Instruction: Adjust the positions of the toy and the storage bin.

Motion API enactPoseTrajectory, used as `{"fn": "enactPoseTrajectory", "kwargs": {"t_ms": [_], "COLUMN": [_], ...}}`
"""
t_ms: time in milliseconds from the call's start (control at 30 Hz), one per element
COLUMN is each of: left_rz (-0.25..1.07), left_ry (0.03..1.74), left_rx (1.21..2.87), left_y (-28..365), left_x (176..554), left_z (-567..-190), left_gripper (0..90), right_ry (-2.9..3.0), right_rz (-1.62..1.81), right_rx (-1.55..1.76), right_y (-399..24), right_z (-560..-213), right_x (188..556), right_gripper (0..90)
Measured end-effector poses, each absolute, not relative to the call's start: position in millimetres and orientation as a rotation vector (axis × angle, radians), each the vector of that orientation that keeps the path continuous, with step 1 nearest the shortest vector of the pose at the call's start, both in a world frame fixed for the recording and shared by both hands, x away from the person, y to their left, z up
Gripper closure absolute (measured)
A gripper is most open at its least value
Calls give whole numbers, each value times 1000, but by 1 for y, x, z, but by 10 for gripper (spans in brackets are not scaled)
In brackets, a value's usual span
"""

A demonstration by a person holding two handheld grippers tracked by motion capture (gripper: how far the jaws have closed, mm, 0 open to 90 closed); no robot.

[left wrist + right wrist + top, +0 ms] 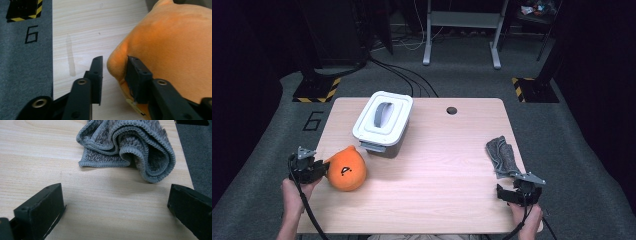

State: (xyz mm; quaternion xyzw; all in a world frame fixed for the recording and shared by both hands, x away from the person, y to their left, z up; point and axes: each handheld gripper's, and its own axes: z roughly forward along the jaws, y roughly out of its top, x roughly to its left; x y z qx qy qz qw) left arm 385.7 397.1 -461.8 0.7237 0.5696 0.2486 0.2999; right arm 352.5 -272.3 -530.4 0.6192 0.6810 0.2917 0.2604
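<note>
The round orange plush toy (346,169) with a small dark face mark sits at the near left of the pale wooden counter (437,165), just in front of the white lidded plastic bin (382,122). My left gripper (114,67) is part open, one jaw against the plush, the other clear. My right gripper (115,207) gapes empty before the crumpled grey cloth (130,147). The risk I see: closing off-centre pinches only a fold, and the soft toy slips free.
</note>
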Motion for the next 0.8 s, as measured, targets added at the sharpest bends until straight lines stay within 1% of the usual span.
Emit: {"fn": "enactPoseTrajectory", "kwargs": {"t_ms": [233, 433, 500, 567, 733, 800], "left_rz": [651, 633, 633, 650, 667, 669], "left_ry": [1542, 1543, 1533, 1536, 1561, 1575], "left_rx": [1898, 1889, 1909, 1907, 1935, 1940], "left_y": [406, 410, 413, 413, 417, 420], "left_x": [391, 394, 395, 396, 398, 399], "left_z": [-462, -460, -458, -458, -456, -455], "left_gripper": [479, 373, 350, 294, 219, 172], "right_ry": [1844, 1844, 1845, 1845, 1845, 1845], "right_rz": [789, 790, 790, 791, 790, 790], "right_rx": [1677, 1676, 1677, 1677, 1677, 1677], "right_y": [-272, -272, -272, -272, -272, -272], "right_z": [-530, -530, -530, -530, -530, -530], "right_x": [352, 352, 352, 352, 352, 352], "right_gripper": [0, 0, 0, 0, 0, 0]}}
